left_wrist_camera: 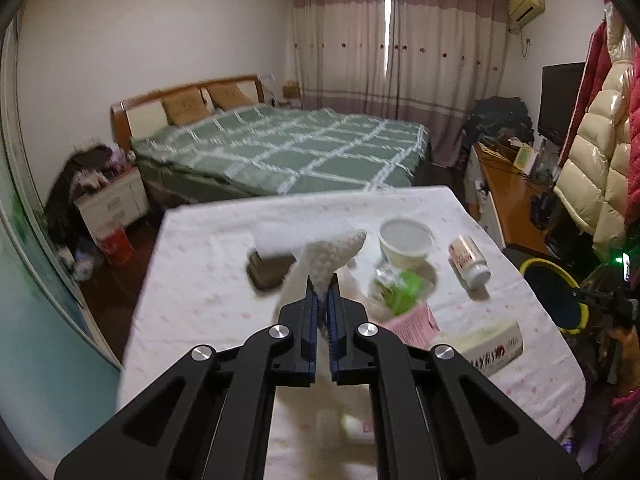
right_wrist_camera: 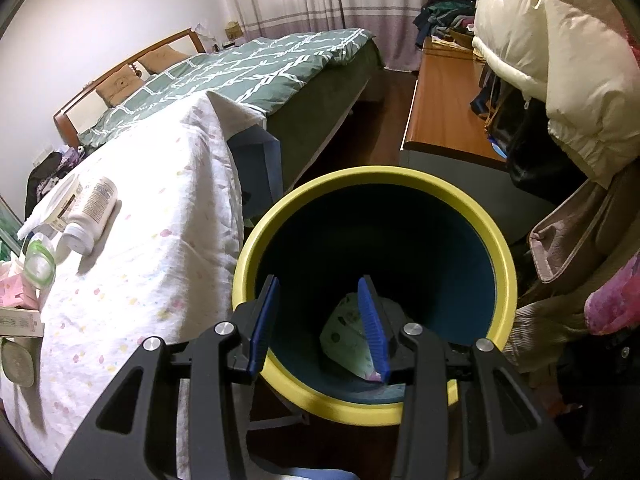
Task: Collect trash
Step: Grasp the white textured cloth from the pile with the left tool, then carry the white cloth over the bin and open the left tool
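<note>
My left gripper (left_wrist_camera: 323,287) is shut on a white crumpled tissue (left_wrist_camera: 334,256) and holds it above the cloth-covered table (left_wrist_camera: 208,276). On the table lie a white cup (left_wrist_camera: 405,240), a white pill bottle (left_wrist_camera: 469,261), a green-labelled plastic bottle (left_wrist_camera: 400,285), a pink carton (left_wrist_camera: 412,322), a flat box (left_wrist_camera: 494,346) and a dark block (left_wrist_camera: 269,272). My right gripper (right_wrist_camera: 322,286) is open over the yellow-rimmed bin (right_wrist_camera: 500,248); a pale green wrapper (right_wrist_camera: 346,338) lies at its bottom. The bin also shows in the left wrist view (left_wrist_camera: 536,265).
A bed with a green checked cover (left_wrist_camera: 288,148) stands beyond the table. A wooden desk (right_wrist_camera: 444,108) and hanging coats (right_wrist_camera: 560,64) are to the right of the bin. A nightstand (left_wrist_camera: 114,200) with clothes stands at the left.
</note>
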Tool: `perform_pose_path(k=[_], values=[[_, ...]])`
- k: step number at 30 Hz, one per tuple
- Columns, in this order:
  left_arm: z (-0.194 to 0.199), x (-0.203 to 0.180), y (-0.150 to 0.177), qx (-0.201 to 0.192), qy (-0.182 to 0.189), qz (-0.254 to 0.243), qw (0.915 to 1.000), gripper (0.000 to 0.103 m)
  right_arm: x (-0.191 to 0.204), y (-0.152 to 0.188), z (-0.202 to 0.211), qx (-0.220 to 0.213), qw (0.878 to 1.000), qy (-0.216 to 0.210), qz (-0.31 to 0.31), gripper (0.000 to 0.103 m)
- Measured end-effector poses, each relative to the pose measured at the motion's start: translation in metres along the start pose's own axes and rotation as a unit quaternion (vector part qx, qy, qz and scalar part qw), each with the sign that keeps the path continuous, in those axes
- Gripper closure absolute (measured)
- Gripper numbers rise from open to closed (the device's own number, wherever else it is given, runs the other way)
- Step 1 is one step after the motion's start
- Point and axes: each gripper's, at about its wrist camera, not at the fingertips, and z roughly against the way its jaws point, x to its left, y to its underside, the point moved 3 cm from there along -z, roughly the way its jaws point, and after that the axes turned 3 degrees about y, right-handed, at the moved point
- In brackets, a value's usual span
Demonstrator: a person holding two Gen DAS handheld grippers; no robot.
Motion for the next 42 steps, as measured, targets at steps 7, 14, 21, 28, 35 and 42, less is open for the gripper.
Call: perform_pose_path(k=[7,14,21,28,35,42], values=[[0.038,-0.015,-0.061,-0.052,-0.023,-0.050,0.9971,0.098,-0.010,0.003,0.006,-0.005,1.000,0.000,-0.011,0.064],[0.046,-0.073,-0.111,-0.063,0.029,-0.108,0.9917,0.098,-0.025,0.008,0.015,-0.016,1.000,-0.001,-0.026,0.064],[0.028,-0.160,-0.130,-0.055,0.115,-0.141,0.9817,0.098,-0.052,0.017,0.037,-0.033,0.999,0.010,-0.040,0.064],[-0.012,-0.272,-0.119,-0.020,0.214,-0.161,0.9634,0.098,-0.076,0.026,0.068,-0.058,0.997,0.031,-0.047,0.064],[-0.082,-0.383,-0.092,0.048,0.271,-0.185,0.9433,0.098,-0.096,0.044,0.087,-0.058,0.996,0.046,-0.047,0.064],[-0.139,-0.456,-0.057,0.105,0.293,-0.202,0.9286,0.098,-0.110,0.063,0.091,-0.045,0.996,0.057,-0.054,0.064]])
